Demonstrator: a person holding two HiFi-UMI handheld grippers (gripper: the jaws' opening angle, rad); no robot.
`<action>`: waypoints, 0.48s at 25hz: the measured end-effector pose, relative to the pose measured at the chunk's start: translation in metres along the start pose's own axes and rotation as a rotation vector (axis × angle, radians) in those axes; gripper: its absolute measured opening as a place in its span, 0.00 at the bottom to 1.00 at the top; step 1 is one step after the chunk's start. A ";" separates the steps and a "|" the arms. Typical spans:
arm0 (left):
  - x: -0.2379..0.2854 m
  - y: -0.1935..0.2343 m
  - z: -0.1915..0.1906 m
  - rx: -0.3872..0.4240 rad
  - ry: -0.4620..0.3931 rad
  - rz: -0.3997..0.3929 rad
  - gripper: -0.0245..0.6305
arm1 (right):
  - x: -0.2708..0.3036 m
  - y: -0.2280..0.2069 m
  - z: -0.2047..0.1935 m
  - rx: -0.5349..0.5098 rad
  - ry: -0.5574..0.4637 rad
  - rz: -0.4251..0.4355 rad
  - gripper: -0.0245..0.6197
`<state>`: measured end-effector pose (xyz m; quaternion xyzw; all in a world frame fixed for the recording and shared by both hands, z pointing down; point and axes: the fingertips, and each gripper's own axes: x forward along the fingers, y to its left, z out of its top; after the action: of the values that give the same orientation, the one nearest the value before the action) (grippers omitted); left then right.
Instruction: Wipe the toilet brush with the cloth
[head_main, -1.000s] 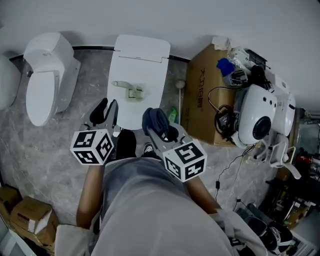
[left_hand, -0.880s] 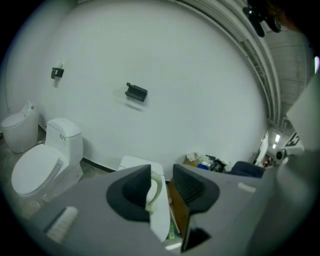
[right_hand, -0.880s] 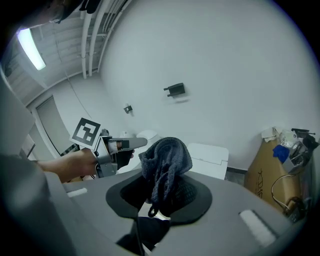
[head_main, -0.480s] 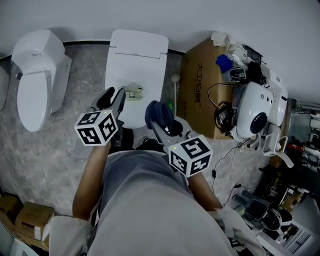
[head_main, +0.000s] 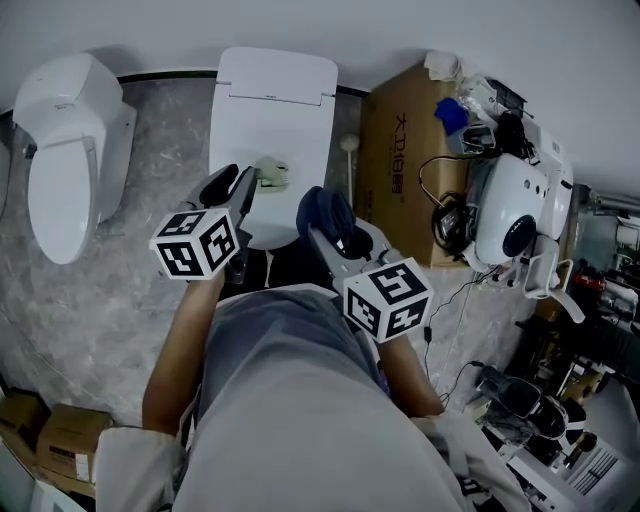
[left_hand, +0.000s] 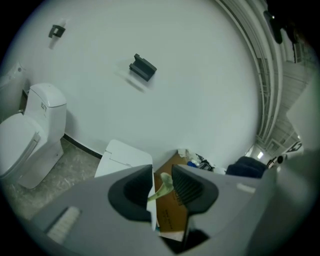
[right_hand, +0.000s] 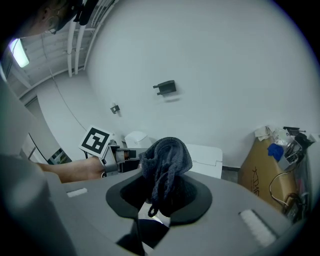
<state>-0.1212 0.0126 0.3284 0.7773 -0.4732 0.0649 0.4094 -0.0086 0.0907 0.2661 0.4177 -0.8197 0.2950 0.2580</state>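
A pale green toilet brush (head_main: 271, 172) rests on the closed white toilet lid (head_main: 280, 110) in the head view. My left gripper (head_main: 238, 184) is at the brush's left end; in the left gripper view its jaws stand close together with the green handle (left_hand: 163, 187) between them, so the left gripper (left_hand: 162, 189) looks shut on it. My right gripper (head_main: 337, 236) is just right of the brush, above the lid's near edge, shut on a bunched dark blue cloth (head_main: 323, 211). The cloth (right_hand: 167, 159) sticks up out of the right gripper (right_hand: 162, 192).
A second white toilet (head_main: 65, 150) stands to the left. A cardboard box (head_main: 395, 150) sits right of the toilet, with a white knobbed stick (head_main: 348, 145) in the gap. A white machine (head_main: 520, 215), cables and clutter fill the right side. Cartons (head_main: 55, 450) lie at bottom left.
My left gripper has moved forward and right to the green brush and now has its handle between the jaws. The right gripper with the cloth has edged forward.
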 end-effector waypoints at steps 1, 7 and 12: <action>0.002 0.000 -0.002 0.000 0.005 -0.003 0.04 | 0.002 -0.001 0.000 0.002 0.002 -0.002 0.20; 0.004 -0.001 -0.007 -0.019 0.017 -0.033 0.04 | 0.013 -0.006 0.008 -0.003 0.004 0.009 0.20; 0.006 -0.003 -0.008 -0.052 -0.010 -0.037 0.04 | 0.022 -0.016 0.020 0.028 0.005 0.034 0.20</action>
<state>-0.1133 0.0147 0.3350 0.7755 -0.4621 0.0413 0.4282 -0.0104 0.0577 0.2711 0.4065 -0.8219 0.3119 0.2489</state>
